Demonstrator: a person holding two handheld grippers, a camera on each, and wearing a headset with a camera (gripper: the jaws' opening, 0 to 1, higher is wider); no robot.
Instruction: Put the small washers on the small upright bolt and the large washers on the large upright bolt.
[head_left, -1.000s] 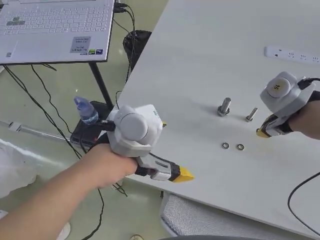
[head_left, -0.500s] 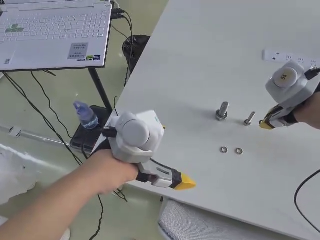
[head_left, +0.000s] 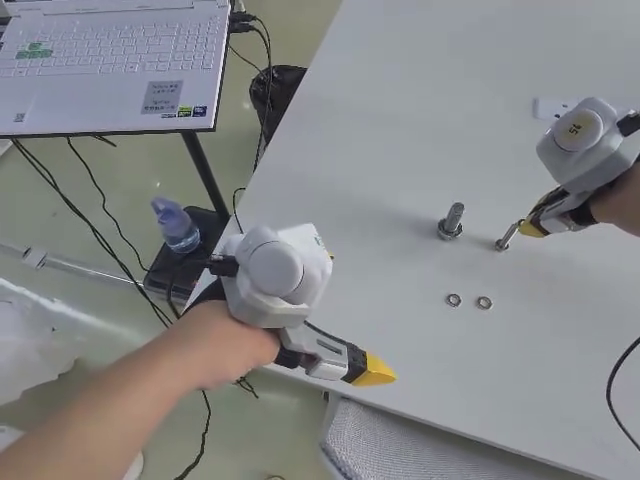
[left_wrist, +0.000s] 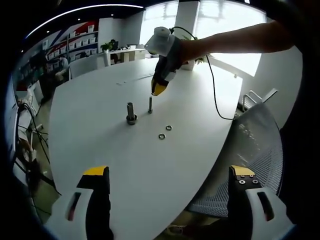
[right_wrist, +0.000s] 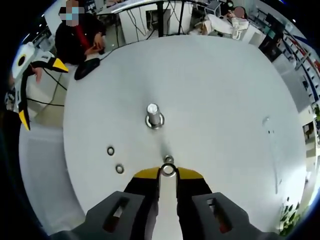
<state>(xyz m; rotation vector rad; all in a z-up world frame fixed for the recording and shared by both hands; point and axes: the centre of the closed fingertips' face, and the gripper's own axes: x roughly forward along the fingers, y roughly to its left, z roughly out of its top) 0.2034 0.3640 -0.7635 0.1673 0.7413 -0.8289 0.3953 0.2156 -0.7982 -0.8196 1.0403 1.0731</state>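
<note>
Head view, from the left edge across: a laptop sits at upper left, with a bottle below it on the floor side. At lower centre I have the left gripper, its yellow tips hanging just past the near edge of the white table. Right of centre stands the large bolt, upright, with a wider ring at its base. Below it lie the left washer and the right washer, flat, near each other but apart. The small bolt stands just right of the large one. The right gripper has its tip at the top of the small bolt. A power strip lies at upper right.

Left gripper view: my left gripper's jaws stand wide apart at the bottom of the frame with nothing between them. Above centre, left to right, I see the large bolt, the small bolt, the left washer and the right washer. The right gripper points down over the small bolt.

Right gripper view: the left gripper is at the far left. The left washer and right washer lie left of centre, the large bolt at centre. My right gripper's jaws are pinched on a held washer, directly below the small bolt in the frame.
</note>
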